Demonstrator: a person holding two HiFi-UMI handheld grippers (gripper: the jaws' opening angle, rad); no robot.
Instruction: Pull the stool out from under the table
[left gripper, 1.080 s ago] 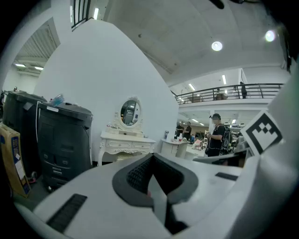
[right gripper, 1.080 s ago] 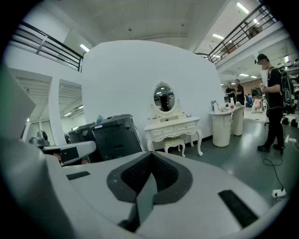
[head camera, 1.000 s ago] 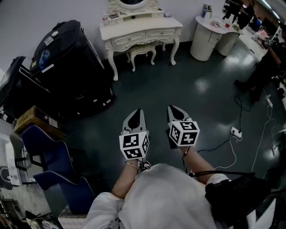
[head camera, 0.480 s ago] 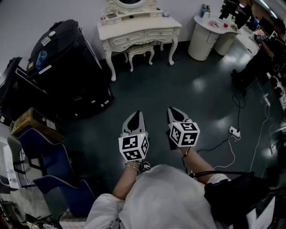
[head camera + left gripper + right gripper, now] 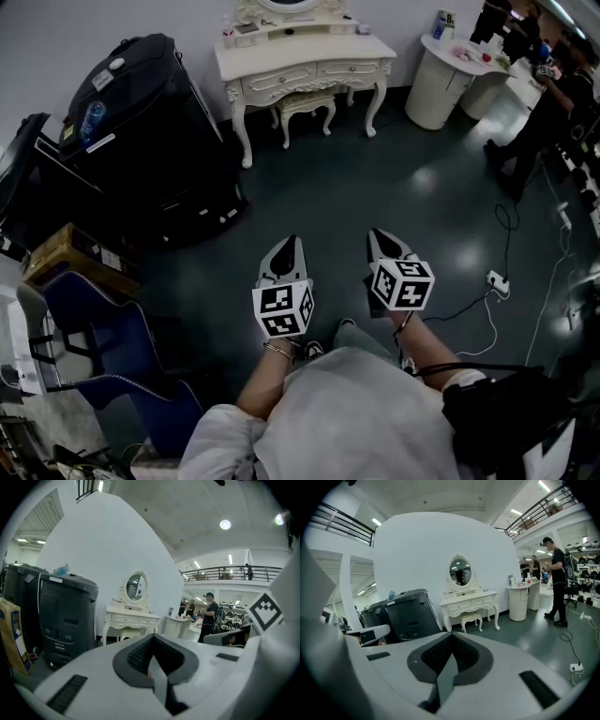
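I hold both grippers, left [image 5: 286, 251] and right [image 5: 384, 240], pressed together and empty, well short of the stool [image 5: 305, 103] under the table [image 5: 305, 58].

Open floor [image 5: 375, 206] reaches the stool [image 5: 305, 103] beneath the dressing table [image 5: 309, 52]; a black cabinet [image 5: 141, 131] bounds the left.

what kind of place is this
Probably a big indoor hall staged for recording, not a home: a white dressing table with its stool tucked under stands beside large black cases, a power strip trails cable across the floor, and a railed balcony runs overhead.
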